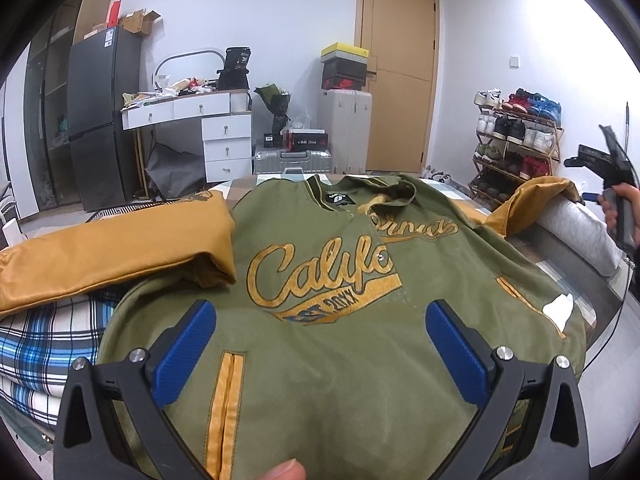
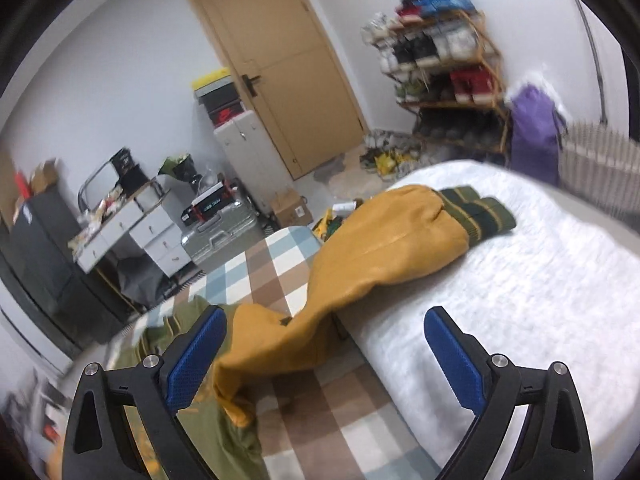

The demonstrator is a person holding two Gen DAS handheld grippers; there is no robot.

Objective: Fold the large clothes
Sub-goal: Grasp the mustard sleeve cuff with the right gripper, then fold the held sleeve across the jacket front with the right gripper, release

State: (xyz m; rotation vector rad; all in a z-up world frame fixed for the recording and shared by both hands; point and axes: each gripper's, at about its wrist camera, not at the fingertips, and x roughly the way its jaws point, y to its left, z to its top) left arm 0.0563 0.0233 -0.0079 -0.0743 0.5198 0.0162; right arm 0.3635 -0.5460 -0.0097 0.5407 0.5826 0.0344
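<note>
An olive green jacket (image 1: 340, 364) with "California" in mustard script lies front up on the bed. Its left mustard sleeve (image 1: 120, 248) lies bent beside the body. My left gripper (image 1: 320, 312) hovers open over the jacket's lower front, with nothing between its blue pads (image 1: 184, 352). The other mustard sleeve (image 2: 380, 248) drapes up onto a white quilt (image 2: 520, 300), its striped green cuff (image 2: 480, 212) at the far end. My right gripper (image 2: 326, 316) is open above that sleeve, gripping nothing. It also shows in the left wrist view as the right gripper (image 1: 608, 160), held up by a hand.
The bed has a brown and blue checked sheet (image 2: 280, 272) and a plaid blanket (image 1: 48, 332) at the left. Beyond the bed stand a shoe rack (image 1: 516, 136), a wooden door (image 1: 396, 80), suitcases (image 1: 292, 160), a white desk (image 1: 192, 112) and a dark fridge (image 1: 100, 120).
</note>
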